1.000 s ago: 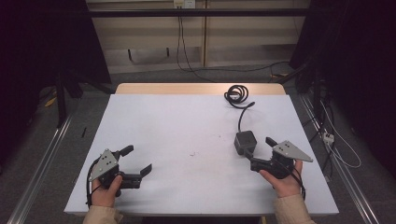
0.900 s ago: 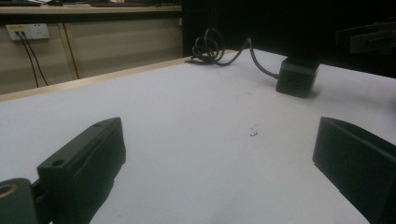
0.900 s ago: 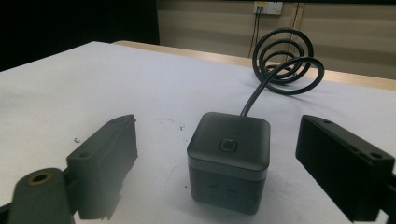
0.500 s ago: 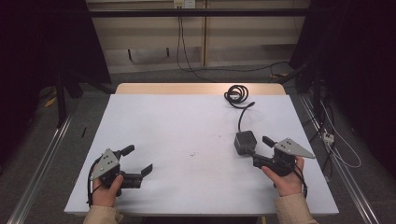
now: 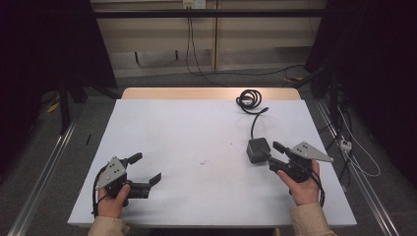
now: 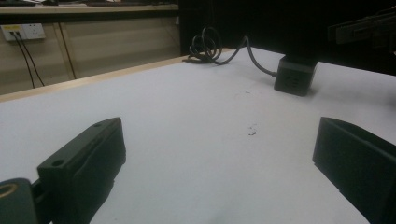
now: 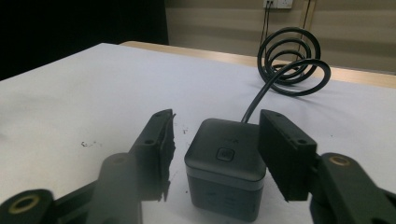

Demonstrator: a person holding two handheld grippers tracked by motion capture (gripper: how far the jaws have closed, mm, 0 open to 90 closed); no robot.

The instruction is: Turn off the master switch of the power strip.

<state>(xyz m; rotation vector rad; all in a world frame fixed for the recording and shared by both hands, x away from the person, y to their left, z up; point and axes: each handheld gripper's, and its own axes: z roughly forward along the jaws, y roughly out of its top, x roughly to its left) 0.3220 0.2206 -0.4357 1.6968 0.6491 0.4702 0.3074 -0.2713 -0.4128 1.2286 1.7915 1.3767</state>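
Closing right claw (image 7: pixel 212 154) around cube (image 7: pixel 226 165) (cord (image 7: pixel 289 60) coiled behind)

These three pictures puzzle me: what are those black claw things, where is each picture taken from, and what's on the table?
A person sits at a white table holding a two-jaw hand tool in each hand. One picture looks down from above; the other two come from cameras riding on each tool. The left gripper rests open with nothing between its jaws. The right gripper has just been closing around a dark cube-shaped power block; a small gap shows on one side, so it is not yet clamped. The block's black cable coils near the table's far edge.
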